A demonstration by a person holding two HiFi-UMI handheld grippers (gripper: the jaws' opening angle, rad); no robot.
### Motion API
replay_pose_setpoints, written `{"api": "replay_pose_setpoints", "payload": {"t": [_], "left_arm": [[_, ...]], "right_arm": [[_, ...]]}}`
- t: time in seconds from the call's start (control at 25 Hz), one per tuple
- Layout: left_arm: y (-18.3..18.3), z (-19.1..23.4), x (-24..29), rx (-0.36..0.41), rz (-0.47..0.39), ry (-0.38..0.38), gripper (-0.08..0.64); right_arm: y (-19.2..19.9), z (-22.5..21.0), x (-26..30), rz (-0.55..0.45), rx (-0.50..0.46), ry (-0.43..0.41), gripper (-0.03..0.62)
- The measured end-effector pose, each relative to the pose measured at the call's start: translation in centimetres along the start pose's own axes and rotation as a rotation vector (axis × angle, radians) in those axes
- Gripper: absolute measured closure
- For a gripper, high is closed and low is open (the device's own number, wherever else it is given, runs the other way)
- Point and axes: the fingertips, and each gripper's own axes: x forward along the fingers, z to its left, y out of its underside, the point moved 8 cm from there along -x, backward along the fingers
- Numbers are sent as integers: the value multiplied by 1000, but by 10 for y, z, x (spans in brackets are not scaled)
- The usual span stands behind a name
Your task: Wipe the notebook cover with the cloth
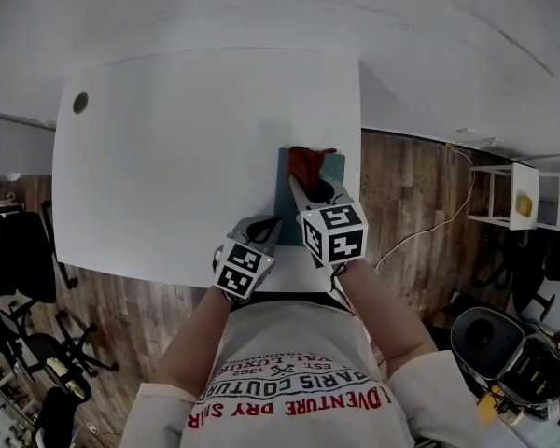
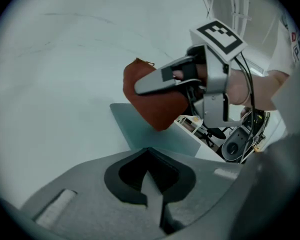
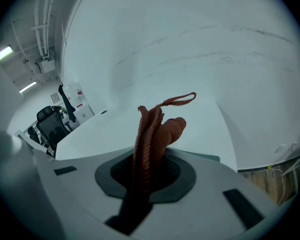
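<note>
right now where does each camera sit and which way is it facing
Head view: on the person's head, looking steeply down at the white table, notebook and cloth; shows the left forearm, right forearm, shirt, left gripper and right gripper.
Left gripper view: on the left gripper, looking along its shut, empty jaws across the notebook at the right gripper and right forearm.
Right gripper view: on the right gripper, looking along jaws shut on the cloth, over the table; no body shows.
Shared: both gripper views show cloth and notebook.
</note>
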Motion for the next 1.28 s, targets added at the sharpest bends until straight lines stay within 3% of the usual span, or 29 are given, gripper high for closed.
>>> {"api": "replay_pose_setpoints", "payload": {"t": [0.24, 0.72, 1.04, 1.28], "left_arm": [[0, 3, -4, -17, 10, 16, 551], [-6, 8, 0, -56, 31, 49, 551], [-4, 9, 0, -55, 27, 49, 551], [-5, 9, -1, -67, 32, 62, 551]], "right_arm": [[-5, 10, 44, 59, 59, -27, 525], [3, -7, 64, 143, 29, -25, 523], [10, -47, 41, 136, 112, 48, 522], [16, -78, 18, 140, 122, 115, 522]]}}
